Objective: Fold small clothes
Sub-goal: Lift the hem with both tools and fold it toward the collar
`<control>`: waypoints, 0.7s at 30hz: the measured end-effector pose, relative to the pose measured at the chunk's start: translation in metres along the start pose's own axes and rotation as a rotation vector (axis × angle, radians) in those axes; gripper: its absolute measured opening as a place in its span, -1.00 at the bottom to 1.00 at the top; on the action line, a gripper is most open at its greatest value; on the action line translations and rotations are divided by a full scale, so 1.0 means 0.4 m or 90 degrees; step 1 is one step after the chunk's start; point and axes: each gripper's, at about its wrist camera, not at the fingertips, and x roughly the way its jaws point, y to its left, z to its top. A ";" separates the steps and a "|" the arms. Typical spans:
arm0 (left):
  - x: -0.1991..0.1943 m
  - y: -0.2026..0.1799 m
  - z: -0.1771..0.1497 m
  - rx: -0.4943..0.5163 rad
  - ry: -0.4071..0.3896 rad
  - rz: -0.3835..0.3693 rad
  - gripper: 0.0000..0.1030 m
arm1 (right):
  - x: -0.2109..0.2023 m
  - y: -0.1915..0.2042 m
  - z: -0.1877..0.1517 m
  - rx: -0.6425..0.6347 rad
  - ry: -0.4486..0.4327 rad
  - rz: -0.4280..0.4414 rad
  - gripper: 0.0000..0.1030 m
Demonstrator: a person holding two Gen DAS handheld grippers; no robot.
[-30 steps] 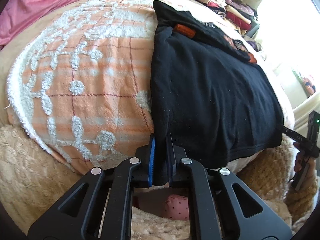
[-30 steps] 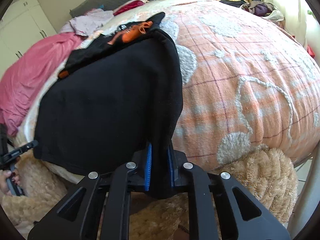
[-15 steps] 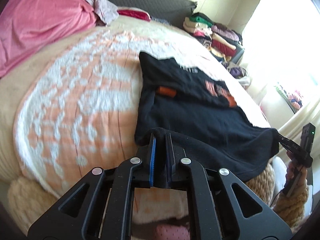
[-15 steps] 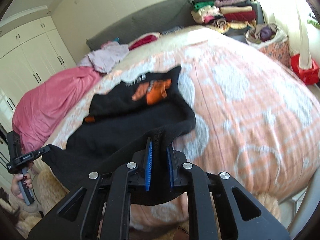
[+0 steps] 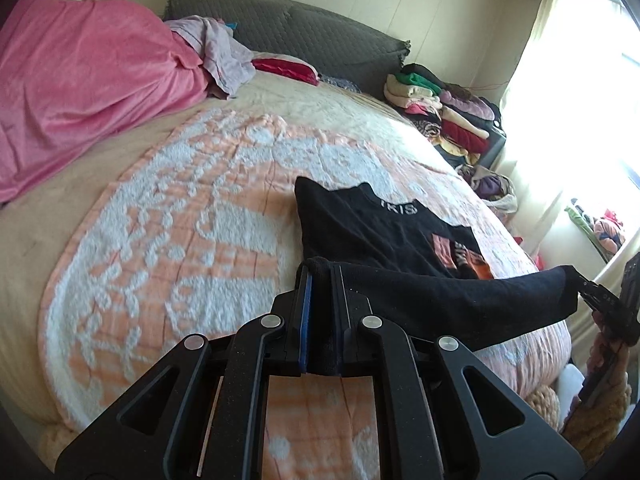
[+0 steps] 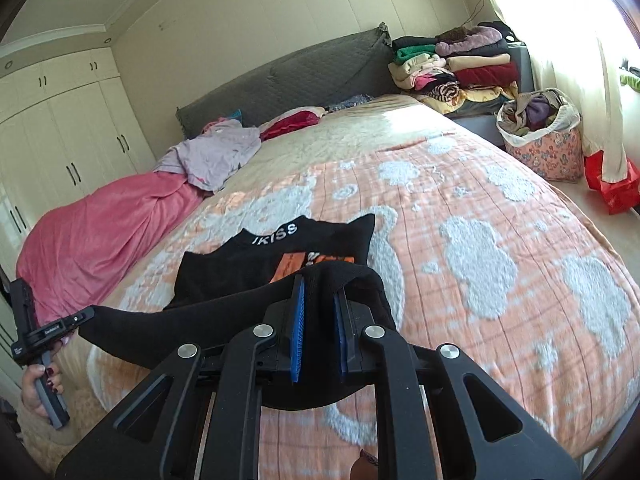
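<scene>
A small black top [image 5: 360, 232] with white lettering and an orange print lies on the orange-and-white bedspread [image 5: 180, 248]. Its collar end rests on the bed; its bottom hem is lifted and stretched between my grippers. My left gripper [image 5: 322, 280] is shut on one hem corner. My right gripper [image 6: 320, 284] is shut on the other corner, with the cloth [image 6: 224, 312] draped over its fingers. Each gripper shows at the edge of the other's view, the right in the left wrist view [image 5: 600, 300] and the left in the right wrist view [image 6: 60, 326].
A pink blanket [image 5: 80, 92] and a lilac garment [image 6: 216, 156] lie at the bed's far left. Folded clothes [image 6: 460, 64] are stacked beside the grey headboard [image 6: 300, 76]. A floral basket of laundry [image 6: 544, 140] and a red bag [image 6: 612, 184] stand on the floor at right.
Both grippers have lifted the hem up and carried it toward the collar end. The top's lower half now hangs in the air above its printed front.
</scene>
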 end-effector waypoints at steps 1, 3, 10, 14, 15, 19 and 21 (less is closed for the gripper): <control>0.010 -0.001 0.009 0.002 -0.002 0.004 -0.94 | 0.010 0.000 0.008 0.002 0.002 0.000 -0.76; 0.028 -0.004 0.026 0.004 -0.006 0.010 -0.94 | 0.030 0.001 0.025 0.004 0.004 -0.004 -0.76; 0.084 -0.017 0.078 0.018 -0.018 0.027 -0.94 | 0.094 -0.014 0.071 0.005 0.014 -0.025 -0.76; 0.118 -0.028 0.107 0.029 -0.022 0.037 -0.94 | 0.128 -0.029 0.082 0.014 0.021 -0.033 -0.77; 0.123 -0.028 0.113 0.030 -0.023 0.038 -0.94 | 0.139 -0.034 0.084 0.017 0.023 -0.035 -0.76; 0.153 -0.033 0.139 0.040 -0.028 0.048 -0.94 | 0.175 -0.048 0.090 0.025 0.034 -0.045 -0.76; 0.175 -0.030 0.146 0.042 -0.024 0.053 -0.94 | 0.194 -0.053 0.090 0.029 0.040 -0.049 -0.76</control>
